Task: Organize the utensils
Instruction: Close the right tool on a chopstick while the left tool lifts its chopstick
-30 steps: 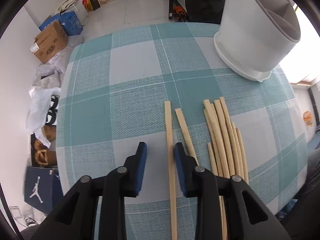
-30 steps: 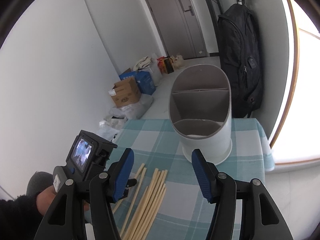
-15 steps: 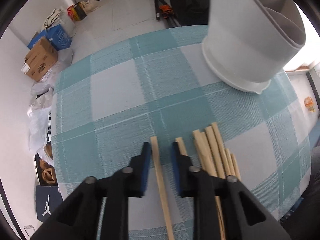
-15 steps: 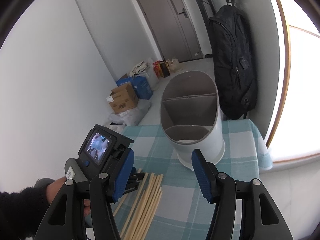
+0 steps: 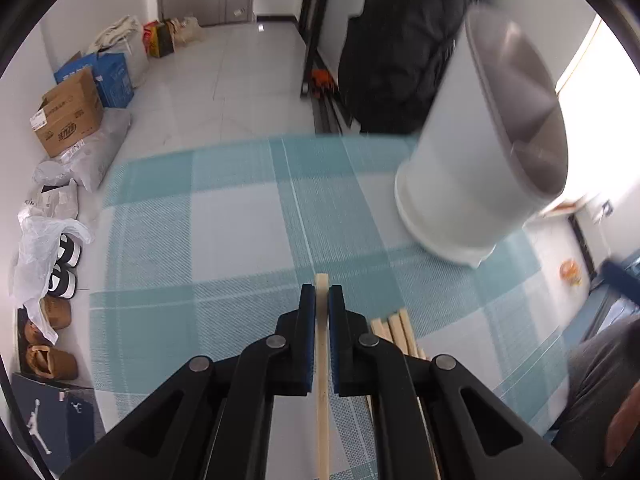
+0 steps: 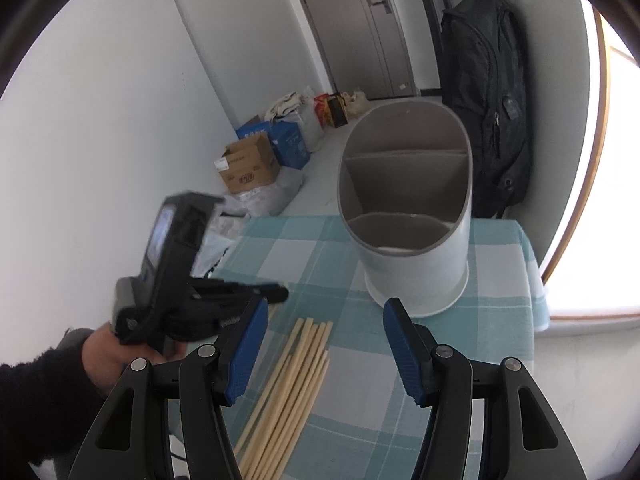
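Pale wood is what I have clamped: the left gripper (image 5: 318,300) has its jaws clenched on a single slim wooden chopstick (image 5: 322,408), whose tip pokes out just past the blue pads while the rest runs back under the tool. Beside it, the other loose wooden chopsticks (image 6: 296,376) lie in a bundle on the teal-and-white checked tabletop (image 5: 224,236).

Next, as I judge it, the stick goes to the tall white utensil holder with grey divided compartments (image 6: 408,216), standing near the far right of the cloth. To do that well I would lift until the stick hangs free of the bundle, swing it upright over one compartment, and lower it past the rim before letting go. The grip sits near one end, so the long free part may swing or pivot between the pads.

My left hand (image 6: 116,350), in a dark sleeve, holds its tool pitched steeply down toward the cloth. The right gripper (image 6: 324,344) points over the bundle toward the holder, jaws released and wide, nothing between them.
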Available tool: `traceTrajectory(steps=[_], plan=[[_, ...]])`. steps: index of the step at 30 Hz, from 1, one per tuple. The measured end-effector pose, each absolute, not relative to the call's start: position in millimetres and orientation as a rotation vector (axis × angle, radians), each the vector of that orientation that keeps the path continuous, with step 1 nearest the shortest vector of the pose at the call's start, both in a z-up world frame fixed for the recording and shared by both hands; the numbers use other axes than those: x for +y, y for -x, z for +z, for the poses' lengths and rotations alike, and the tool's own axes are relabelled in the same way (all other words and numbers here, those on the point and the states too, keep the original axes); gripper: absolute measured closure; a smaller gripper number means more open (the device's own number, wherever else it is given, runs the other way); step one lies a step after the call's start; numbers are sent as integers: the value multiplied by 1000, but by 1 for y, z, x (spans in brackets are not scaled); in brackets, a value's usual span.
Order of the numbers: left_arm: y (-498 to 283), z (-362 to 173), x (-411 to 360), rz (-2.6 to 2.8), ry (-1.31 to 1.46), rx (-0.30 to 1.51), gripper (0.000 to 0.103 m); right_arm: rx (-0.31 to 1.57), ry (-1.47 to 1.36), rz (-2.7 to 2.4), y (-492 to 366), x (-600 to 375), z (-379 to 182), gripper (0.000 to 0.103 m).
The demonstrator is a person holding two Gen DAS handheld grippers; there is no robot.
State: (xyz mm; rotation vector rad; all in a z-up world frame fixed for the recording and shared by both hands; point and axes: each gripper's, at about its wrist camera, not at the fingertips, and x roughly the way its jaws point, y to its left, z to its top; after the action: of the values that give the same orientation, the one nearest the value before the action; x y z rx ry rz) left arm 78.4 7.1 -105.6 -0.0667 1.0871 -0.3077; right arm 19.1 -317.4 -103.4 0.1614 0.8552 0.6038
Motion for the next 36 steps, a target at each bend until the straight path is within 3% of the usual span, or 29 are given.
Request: traceTrajectory(steps=[2, 11, 15, 29, 32, 33, 36], plan=[[-74, -92, 17, -323, 129, 1034, 101, 901, -154, 629, -20, -308, -110, 52], [-60, -67, 51, -327, 291, 896, 101, 1103, -100, 745, -40, -237, -134, 64], [-68, -64, 67, -313, 325, 851, 101, 1177, 60, 635, -56, -206, -156, 82], [-66, -48, 98, -300, 403, 773, 101, 1269, 154, 463, -92, -193, -186, 83], [-66, -47, 100, -304, 405, 767, 101, 1255, 171, 451, -91, -193, -186, 87], [-66, -47, 100, -303, 403, 766, 101, 1251, 180, 444, -91, -192, -185, 94], [-65, -46, 100, -300, 402, 761, 101, 1231, 142, 424, -91, -199, -183, 96]])
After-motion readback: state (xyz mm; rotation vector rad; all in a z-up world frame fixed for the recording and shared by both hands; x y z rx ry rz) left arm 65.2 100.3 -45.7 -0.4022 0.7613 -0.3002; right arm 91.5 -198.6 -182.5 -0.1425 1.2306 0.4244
